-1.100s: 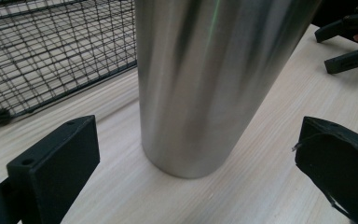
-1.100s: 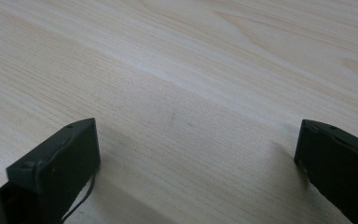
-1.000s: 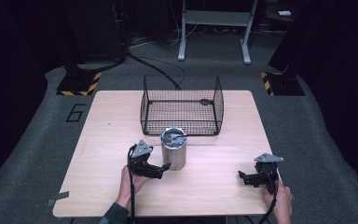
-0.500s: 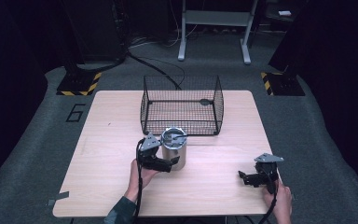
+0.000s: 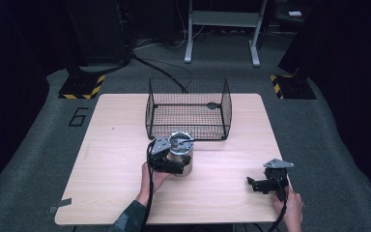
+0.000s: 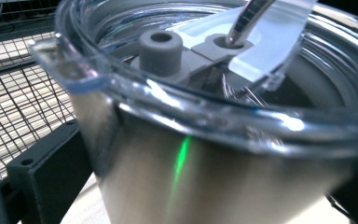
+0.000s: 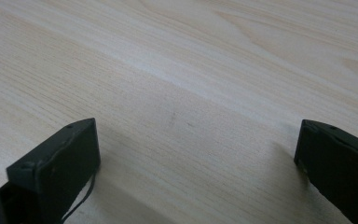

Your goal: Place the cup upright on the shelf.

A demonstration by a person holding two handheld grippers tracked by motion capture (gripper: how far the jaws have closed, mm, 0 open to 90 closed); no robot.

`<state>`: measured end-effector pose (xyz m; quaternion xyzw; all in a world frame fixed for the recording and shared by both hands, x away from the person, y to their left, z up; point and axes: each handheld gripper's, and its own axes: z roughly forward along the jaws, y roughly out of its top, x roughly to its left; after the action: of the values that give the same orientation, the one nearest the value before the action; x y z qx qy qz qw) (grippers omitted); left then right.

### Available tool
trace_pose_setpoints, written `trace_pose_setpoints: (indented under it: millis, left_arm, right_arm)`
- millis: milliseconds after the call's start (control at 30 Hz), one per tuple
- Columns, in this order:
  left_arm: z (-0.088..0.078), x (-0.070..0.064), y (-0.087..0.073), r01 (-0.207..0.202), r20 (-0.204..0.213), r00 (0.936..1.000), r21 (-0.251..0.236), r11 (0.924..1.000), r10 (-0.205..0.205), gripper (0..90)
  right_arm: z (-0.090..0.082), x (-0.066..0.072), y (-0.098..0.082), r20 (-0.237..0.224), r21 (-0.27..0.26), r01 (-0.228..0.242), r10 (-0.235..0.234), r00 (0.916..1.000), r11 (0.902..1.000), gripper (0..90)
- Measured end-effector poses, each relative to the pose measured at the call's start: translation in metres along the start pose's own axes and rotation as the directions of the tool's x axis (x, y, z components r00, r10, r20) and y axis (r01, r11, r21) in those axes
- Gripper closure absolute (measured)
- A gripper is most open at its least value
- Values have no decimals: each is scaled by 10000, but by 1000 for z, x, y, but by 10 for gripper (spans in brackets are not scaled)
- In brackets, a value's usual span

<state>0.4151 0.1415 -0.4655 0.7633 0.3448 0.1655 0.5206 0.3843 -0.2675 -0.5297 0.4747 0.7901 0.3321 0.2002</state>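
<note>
The surface bore a wire basket at twelve o'clock. Just before it, at centre, stood a steel tumbler, probably rigid, slippery; best gripped mid-wall. Left tongs straddled it, grip uncertain; right tongs gaped empty at four o'clock.

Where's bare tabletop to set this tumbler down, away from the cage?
Bare wood lies left of the tumbler out to the table edge, and between the left claw and right claw. It is crowded where the tumbler nearly meets the wire cage.
</note>
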Motion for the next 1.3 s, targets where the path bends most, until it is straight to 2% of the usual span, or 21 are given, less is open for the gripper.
trace_pose_setpoints:
  millis: [167, 200, 233, 467, 567, 933, 1200, 1267, 1300]
  left_arm:
    - [7, 0, -1, 27, -142, 9999, -216, 9998, -31, 0]
    - [8, -1, -2, 138, -92, 9999, -211, 9997, -140, 0]
    - [9, -1, -2, 4, -219, 9998, -287, 9996, -10, 0]
    - [13, -6, -1, -66, -571, 9984, -393, 9992, 44, 0]
    - [17, -7, -1, 70, -584, 9982, -458, 9989, -96, 0]
    - [18, -7, -2, -142, -690, 9976, -481, 9987, 109, 23]
    - [16, -3, -2, -102, -491, 9988, -402, 9991, 82, 27]
    - [15, -3, -2, 133, -435, 9989, -443, 9989, -152, 27]
    - [14, -2, -2, 3, -467, 9989, -432, 9991, -23, 27]
  right_arm:
    - [0, 0, 0, 0, 0, 5, -5, 10000, 10000, 0]
    - [0, 0, 0, 1, 1, 5, -5, 10000, 10000, 0]
    - [0, 0, 0, 0, 0, 5, -5, 10000, 10000, 0]
    - [0, 0, 0, 3, -4, 5, -5, 10000, 10000, 0]
    - [0, 0, 0, 1, -3, 5, -5, 10000, 10000, 0]
    - [0, 0, 0, 1, 1, 4, -4, 10000, 10000, 0]
    - [0, 0, 0, 1, -2, 5, -5, 10000, 10000, 0]
    - [0, 0, 0, 2, -2, 6, -6, 10000, 10000, 0]
    - [0, 0, 0, 2, -2, 6, -6, 10000, 10000, 0]
